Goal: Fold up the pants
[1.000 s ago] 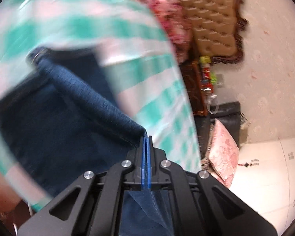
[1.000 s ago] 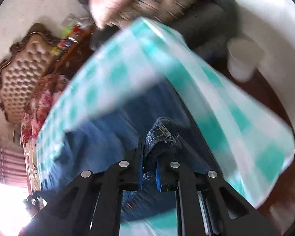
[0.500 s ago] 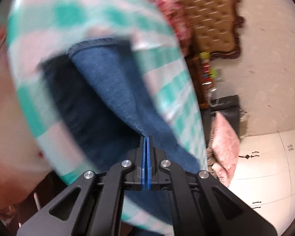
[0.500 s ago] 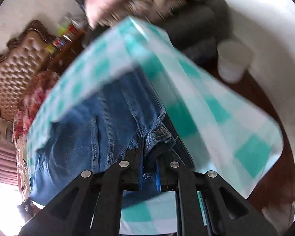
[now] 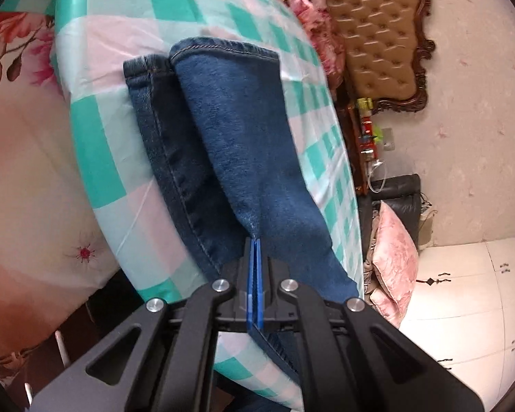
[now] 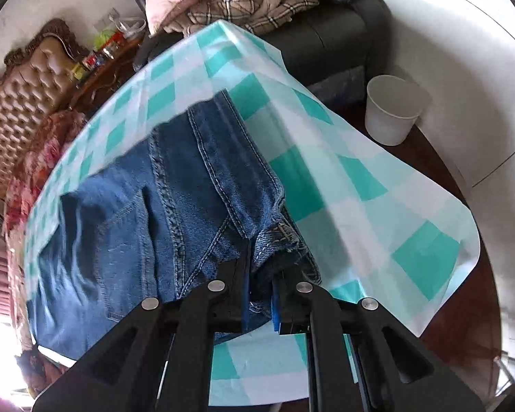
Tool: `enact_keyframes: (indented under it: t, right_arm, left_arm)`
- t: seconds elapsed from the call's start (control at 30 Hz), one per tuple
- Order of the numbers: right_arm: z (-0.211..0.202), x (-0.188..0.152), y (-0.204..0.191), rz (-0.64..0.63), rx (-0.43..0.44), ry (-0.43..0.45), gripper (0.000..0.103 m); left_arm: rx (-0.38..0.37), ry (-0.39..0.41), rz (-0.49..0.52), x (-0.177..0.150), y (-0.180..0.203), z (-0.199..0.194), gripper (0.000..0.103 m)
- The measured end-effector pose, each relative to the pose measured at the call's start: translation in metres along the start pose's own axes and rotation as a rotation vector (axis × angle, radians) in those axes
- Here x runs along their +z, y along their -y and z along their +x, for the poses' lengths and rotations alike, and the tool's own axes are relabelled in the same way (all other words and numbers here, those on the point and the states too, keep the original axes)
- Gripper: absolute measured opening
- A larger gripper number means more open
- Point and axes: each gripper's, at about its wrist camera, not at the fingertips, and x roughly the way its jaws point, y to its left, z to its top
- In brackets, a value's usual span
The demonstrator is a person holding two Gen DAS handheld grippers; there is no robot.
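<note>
Denim everywhere: the blue pants lie along a table under a teal-and-white checked cloth, and both tools are clamped on them. From the left wrist view, the left gripper has its blue pads pressed flat together with a pinch of the leg fabric caught at the very tips, the cloth rising to a small peak there. One leg lies stacked on the other, slightly offset, and the two stitched hems sit side by side at the far end, the lower one peeking out to the left. Over on the right wrist view, the right gripper is closed on a thick bunch of denim at the waistband corner, jaws standing a little apart because of the bulk between them. The pants spread away from it to the left, seams and a back pocket showing, with the checked cloth draping off the table edge on the right. Beyond the table stand a white bucket on the dark floor, a dark sofa heaped with plaid blankets and a pink cushion, and a tufted tan headboard against the wall.
</note>
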Motion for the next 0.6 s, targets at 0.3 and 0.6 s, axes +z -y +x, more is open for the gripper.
enact_keyframes:
  t: [0.3,0.6]
  right_arm:
    - [0.018,-0.009,-0.011,-0.096,-0.143,0.014,0.01]
    - [0.021,-0.007,-0.013,-0.108,-0.165,0.011,0.01]
  left_arm:
    - [0.002,0.017,-0.004,-0.001,-0.014,0.006,0.017]
    - [-0.017,0.106,-0.078,0.049,-0.034,-0.002,0.029]
